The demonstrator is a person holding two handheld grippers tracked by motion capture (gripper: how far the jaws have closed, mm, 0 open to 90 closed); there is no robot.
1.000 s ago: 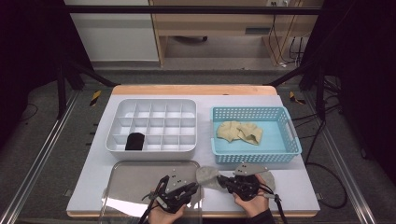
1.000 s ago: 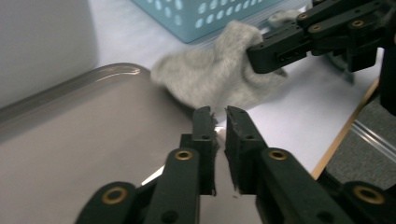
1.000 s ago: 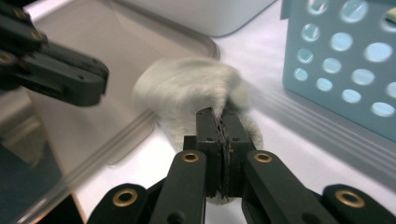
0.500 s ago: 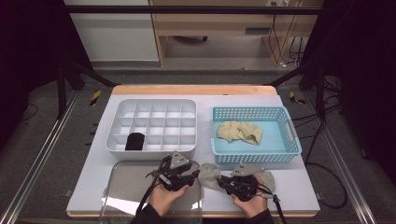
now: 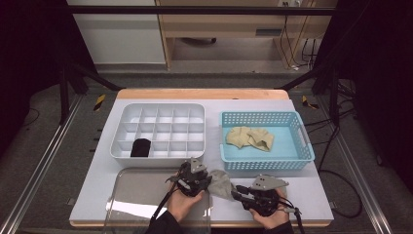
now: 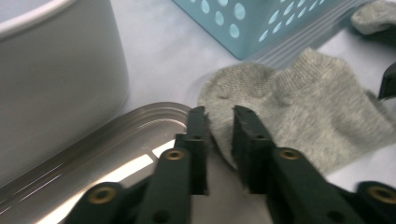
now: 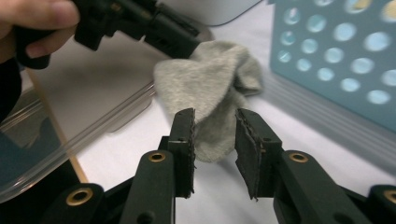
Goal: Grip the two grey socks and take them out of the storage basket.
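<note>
White tabletop (image 5: pixel 311 190) runs under everything I'm working over, with dark floor beyond its edges. My task piece is the small grey knitted sock (image 5: pixel 221 184), lying crumpled on the table just in front of the pale blue perforated plastic basket (image 5: pixel 265 163) and beside the clear plastic lid (image 5: pixel 131 200). My left gripper (image 6: pixel 219 135) has just been closing, and its jaws now pinch the sock's near edge (image 6: pixel 299 112). My right gripper (image 7: pixel 215 135) has just been opening; its jaws stand apart with the sock's tip hanging between them, the pads not pressing on it. Inside the basket lie two beige socks (image 5: pixel 249 138). Left of the basket sits a white compartmented plastic tray (image 5: pixel 158 129), with a rolled black sock (image 5: pixel 140 147) in a front-row cell.
</note>
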